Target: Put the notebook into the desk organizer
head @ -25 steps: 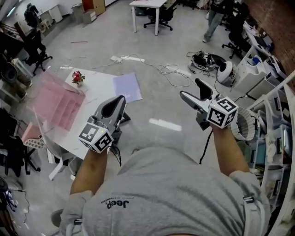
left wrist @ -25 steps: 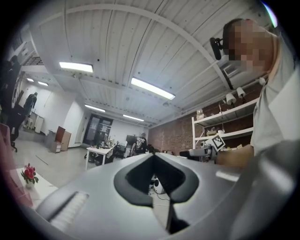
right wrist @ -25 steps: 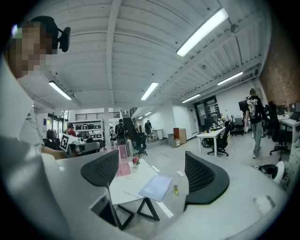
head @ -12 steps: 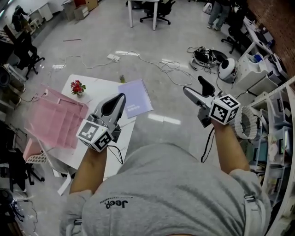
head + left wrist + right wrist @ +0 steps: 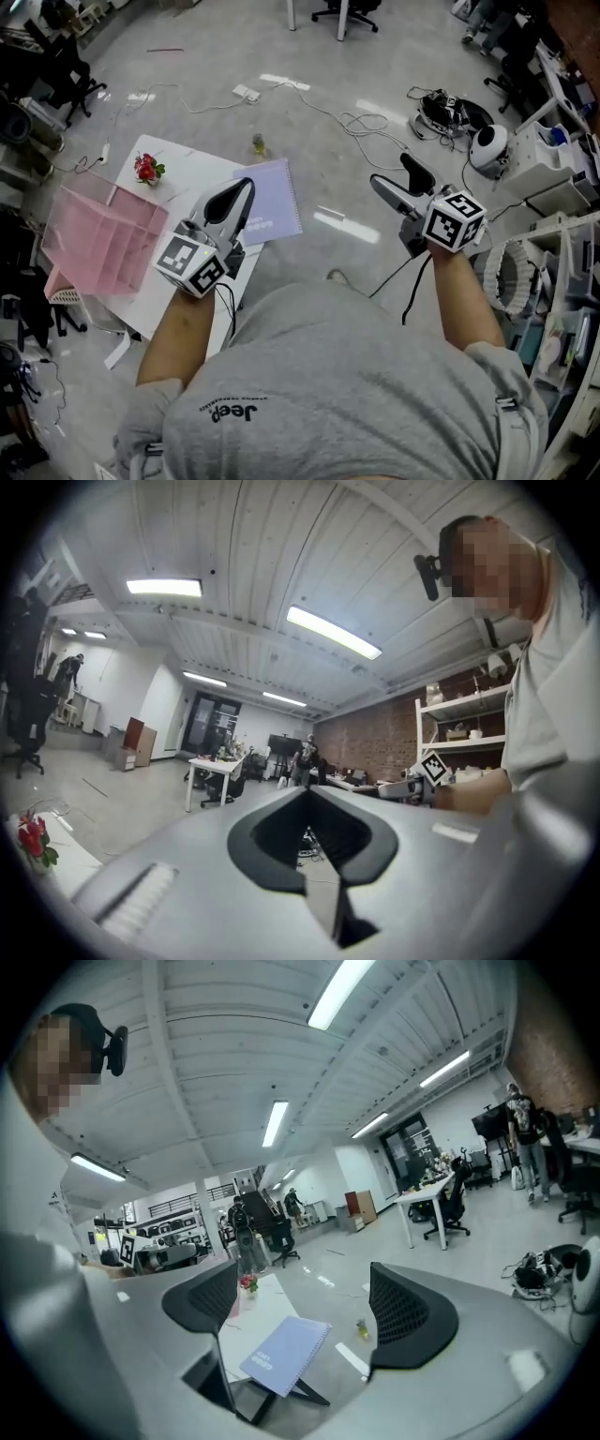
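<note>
Nearest to me are my grey shirt [image 5: 347, 394] and my two bare forearms, each with a claw held up in the air. My left claw [image 5: 242, 190] [image 5: 307, 794] has its jaws closed tip to tip with nothing between them. In the head view it overlaps the left edge of the notebook [image 5: 274, 199] without touching it. My right claw [image 5: 394, 174] [image 5: 304, 1305] is out to the right over bare floor. Its jaws stand wide apart and empty, and the right gripper view frames the notebook [image 5: 286, 1354] between them, well beyond the pads. That notebook is pale purple with a spiral binding along one side. It lies flat at the right-hand corner of the white bench [image 5: 192, 178], seemingly with part of it over the bench's edge. Further left, the pink see-through desk organizer [image 5: 103, 239] sits at the bench's left side, well apart from the notebook; I can make out its dividers but nothing inside them. A small pot of red flowers [image 5: 145, 169] [image 5: 247, 1283] stands at the bench's far corner, just beyond the organizer. Past the bench, a small bottle [image 5: 258, 143] [image 5: 361, 1328] stands on the grey floor [image 5: 328, 84]. Loose cables [image 5: 361, 122] trail farther out, and white desks and office chairs stand at the far end.
</note>
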`<state>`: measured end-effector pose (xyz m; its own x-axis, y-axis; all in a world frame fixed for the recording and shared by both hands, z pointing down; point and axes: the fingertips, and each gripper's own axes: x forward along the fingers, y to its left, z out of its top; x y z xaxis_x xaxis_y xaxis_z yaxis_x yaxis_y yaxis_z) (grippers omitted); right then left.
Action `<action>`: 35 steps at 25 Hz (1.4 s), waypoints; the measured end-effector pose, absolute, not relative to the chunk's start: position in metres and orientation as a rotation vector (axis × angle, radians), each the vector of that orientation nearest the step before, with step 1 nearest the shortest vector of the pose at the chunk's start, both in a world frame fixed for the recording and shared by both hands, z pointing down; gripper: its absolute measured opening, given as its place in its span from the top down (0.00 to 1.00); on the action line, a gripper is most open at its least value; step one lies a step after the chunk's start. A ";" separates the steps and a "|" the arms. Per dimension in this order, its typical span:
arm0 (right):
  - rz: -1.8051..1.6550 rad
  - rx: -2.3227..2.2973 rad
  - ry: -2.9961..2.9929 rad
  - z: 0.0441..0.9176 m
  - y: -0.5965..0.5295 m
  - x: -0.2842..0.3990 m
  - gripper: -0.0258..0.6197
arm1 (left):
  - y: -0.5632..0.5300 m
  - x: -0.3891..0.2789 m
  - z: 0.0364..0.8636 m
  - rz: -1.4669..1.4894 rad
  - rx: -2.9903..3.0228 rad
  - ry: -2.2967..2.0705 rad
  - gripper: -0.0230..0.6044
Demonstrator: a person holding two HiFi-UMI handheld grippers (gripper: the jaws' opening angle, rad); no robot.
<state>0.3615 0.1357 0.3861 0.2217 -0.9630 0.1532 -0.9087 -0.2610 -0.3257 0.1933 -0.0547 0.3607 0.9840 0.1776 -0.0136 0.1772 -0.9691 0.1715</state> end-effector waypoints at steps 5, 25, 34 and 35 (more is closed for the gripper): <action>-0.611 -2.159 1.934 0.424 0.112 0.419 0.31 | -0.040 0.237 0.372 0.047 2.963 0.105 0.87; -1.304 -1.906 1.970 0.636 -0.040 0.369 0.32 | -0.105 0.250 0.458 0.159 2.941 0.109 0.87; -1.562 -1.808 1.948 0.728 -0.062 0.338 0.32 | -0.114 0.263 0.518 0.259 2.902 0.117 0.87; -1.580 -1.801 1.948 0.736 -0.064 0.334 0.32 | -0.114 0.262 0.522 0.267 2.897 0.118 0.87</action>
